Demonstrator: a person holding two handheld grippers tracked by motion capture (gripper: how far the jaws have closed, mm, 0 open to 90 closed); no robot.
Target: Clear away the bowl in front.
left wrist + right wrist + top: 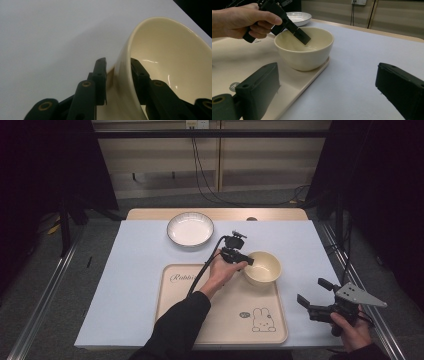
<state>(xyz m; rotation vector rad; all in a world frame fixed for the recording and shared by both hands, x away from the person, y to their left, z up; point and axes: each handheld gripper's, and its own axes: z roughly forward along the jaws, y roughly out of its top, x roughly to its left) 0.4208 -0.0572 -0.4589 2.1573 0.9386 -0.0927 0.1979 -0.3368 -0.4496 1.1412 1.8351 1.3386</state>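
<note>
My left gripper (117, 75) straddling the cream bowl's (263, 267) rim, jaws slightly parted, outer one off the wall, bowl on the tray's (200, 320) far right corner, my right gripper (312, 295) wide open, well apart.

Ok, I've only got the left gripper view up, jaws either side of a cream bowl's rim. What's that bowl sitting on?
Observer: The bowl stands upright at the far right corner of a beige tray with a rabbit drawing.
Operator: And where's the other gripper?
Observer: The right gripper is held to the right of the tray, apart from the bowl, with its jaws wide open and nothing between them.
Operator: Anything else out there?
Observer: A shallow white dish with a dark rim lies beyond the tray, not touching it.
</note>
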